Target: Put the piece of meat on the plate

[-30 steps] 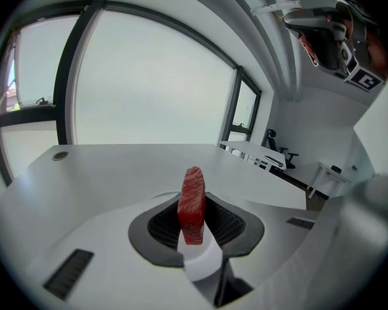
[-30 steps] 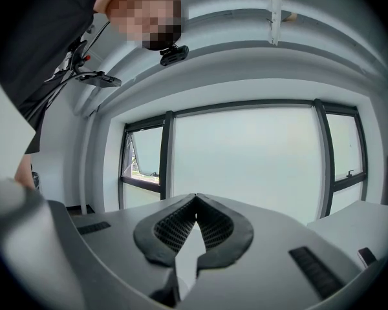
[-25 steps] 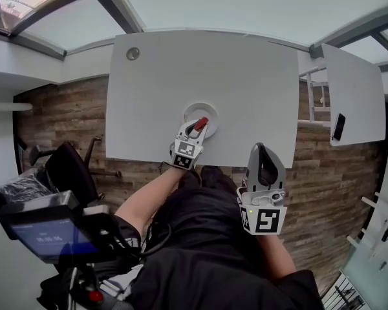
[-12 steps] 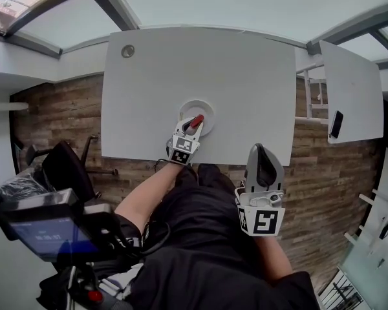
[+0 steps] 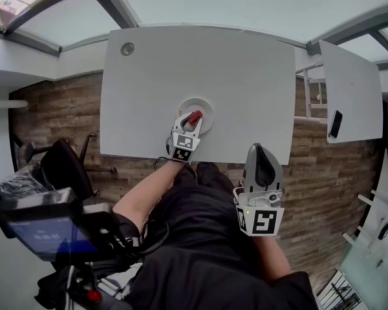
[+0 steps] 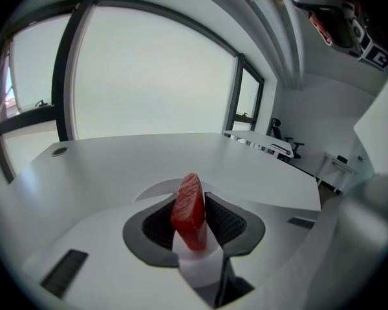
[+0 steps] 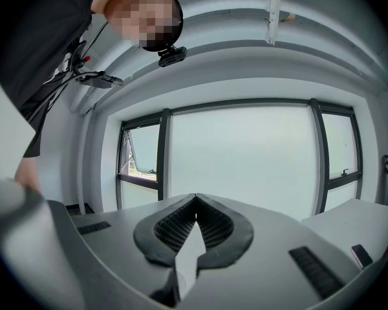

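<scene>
A red piece of meat [image 5: 194, 117] stands on edge between the pads of my left gripper [image 5: 190, 123], which is shut on it. It hangs just over the round white plate [image 5: 205, 106] near the front edge of the white table [image 5: 246, 76]. In the left gripper view the meat [image 6: 189, 210] fills the gap between the dark pads, and the plate's rim [image 6: 154, 188] shows right behind them. My right gripper [image 5: 259, 150] is held off the table's front edge, above the person's lap. Its jaws [image 7: 194, 199] meet at the tips with nothing between them.
A cable grommet [image 5: 127, 49] sits in the table's far left corner. A second white table [image 5: 352, 89] stands to the right with a black phone [image 5: 336, 124] at its edge. A black office chair [image 5: 64, 166] and a camera rig [image 5: 45, 231] stand on the wooden floor at the left.
My left gripper has sunk a little toward the plate with the meat still in it. The right gripper has kept still.
</scene>
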A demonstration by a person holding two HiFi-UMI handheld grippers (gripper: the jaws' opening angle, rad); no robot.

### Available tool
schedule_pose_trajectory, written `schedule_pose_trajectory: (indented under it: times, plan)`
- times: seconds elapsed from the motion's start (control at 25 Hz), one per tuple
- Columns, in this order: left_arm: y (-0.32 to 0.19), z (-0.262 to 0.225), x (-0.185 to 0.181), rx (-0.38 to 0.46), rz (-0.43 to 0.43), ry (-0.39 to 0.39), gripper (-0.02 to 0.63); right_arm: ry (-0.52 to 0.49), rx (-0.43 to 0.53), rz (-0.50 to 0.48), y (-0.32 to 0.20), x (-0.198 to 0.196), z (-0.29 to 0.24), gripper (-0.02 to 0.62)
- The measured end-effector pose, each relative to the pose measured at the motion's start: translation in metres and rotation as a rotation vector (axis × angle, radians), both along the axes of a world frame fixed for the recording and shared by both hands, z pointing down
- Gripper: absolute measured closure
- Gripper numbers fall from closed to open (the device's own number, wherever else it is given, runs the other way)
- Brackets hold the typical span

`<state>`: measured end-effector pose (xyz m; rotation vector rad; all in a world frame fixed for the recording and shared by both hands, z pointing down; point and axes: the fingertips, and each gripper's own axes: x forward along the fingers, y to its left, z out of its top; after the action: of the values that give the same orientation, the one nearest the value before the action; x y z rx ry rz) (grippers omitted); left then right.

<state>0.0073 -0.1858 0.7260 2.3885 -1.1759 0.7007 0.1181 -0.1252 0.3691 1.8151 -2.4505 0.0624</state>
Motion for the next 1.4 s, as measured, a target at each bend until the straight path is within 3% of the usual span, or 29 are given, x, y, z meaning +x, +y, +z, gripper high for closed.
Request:
schedule_pose_trajectory:
  times: [0.28,0.64,0.84,1.08,1.4]
  plan:
    - [0.002,0.003,0.001,-0.001,0.018,-0.015,0.388,0.05,0.031,0.022,0.001,0.002,-0.012,0.589]
    - [0.003,0.015,-0.006,-0.032,-0.011,-0.021,0.291,0.032,0.015,0.027,0.0,0.005,-0.009,0.589]
    - [-0.002,0.003,-0.01,-0.025,-0.044,0.024,0.29,0.029,0.001,0.026,-0.001,0.008,-0.005,0.589]
    - [-0.002,-0.008,-0.016,-0.023,-0.064,0.002,0.29,0.027,0.007,0.015,0.0,0.004,-0.005,0.589]
    - [0.007,-0.027,-0.015,0.029,-0.065,0.028,0.29,-0.014,0.017,0.0,0.002,0.002,-0.007,0.589]
